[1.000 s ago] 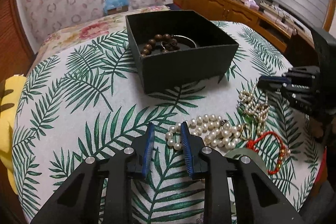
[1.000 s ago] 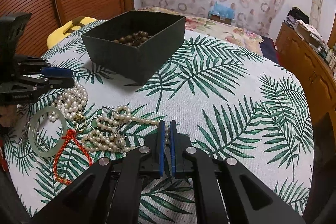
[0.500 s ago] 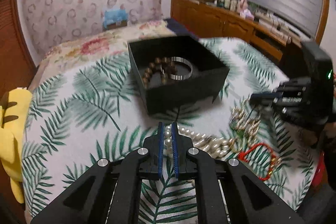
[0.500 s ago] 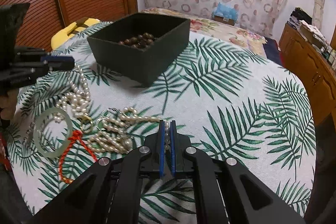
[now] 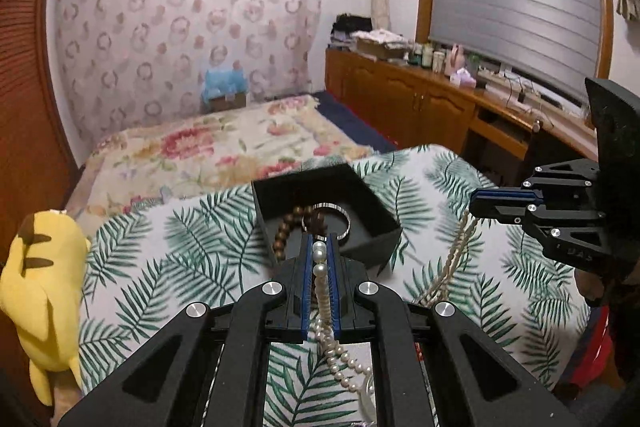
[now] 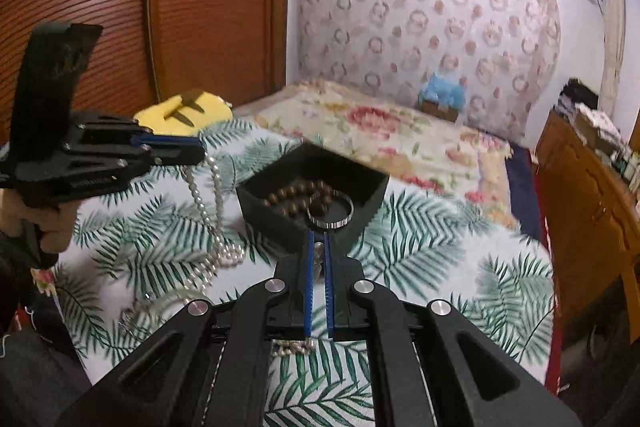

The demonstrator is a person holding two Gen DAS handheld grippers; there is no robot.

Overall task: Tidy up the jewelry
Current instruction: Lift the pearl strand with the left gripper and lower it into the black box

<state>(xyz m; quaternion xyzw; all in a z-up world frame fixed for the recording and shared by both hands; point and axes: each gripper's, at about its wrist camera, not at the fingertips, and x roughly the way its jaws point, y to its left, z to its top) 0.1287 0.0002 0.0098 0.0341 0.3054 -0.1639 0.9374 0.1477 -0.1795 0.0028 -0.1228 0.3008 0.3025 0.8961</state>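
My left gripper (image 5: pixel 319 251) is shut on a white pearl necklace (image 5: pixel 319 269), and the strand hangs under the fingers toward the palm-leaf tablecloth (image 5: pixel 160 267). In the right wrist view the left gripper (image 6: pixel 200 155) is held up at the left with pearls (image 6: pixel 196 195) dangling from it. My right gripper (image 6: pixel 319 247) is also shut on pearls (image 6: pixel 319 250). From the left it shows at the right edge (image 5: pixel 478 206), trailing a pearl strand (image 5: pixel 460 247). Just beyond both stands an open black box (image 5: pixel 376 195) holding a brown bead bracelet (image 5: pixel 284 239) and a silver bangle (image 5: pixel 345 219).
A yellow plush toy (image 5: pixel 40 287) lies at the table's left edge. A bed with a floral cover (image 5: pixel 208 147) lies behind the table, and a wooden cabinet (image 5: pixel 420 107) stands to the right. More jewelry lies blurred on the cloth under the grippers (image 6: pixel 160 303).
The left gripper went from open to shut on the pearls. Both grippers then rose and tilted up, drawing the pearl strands off the cloth toward the box.
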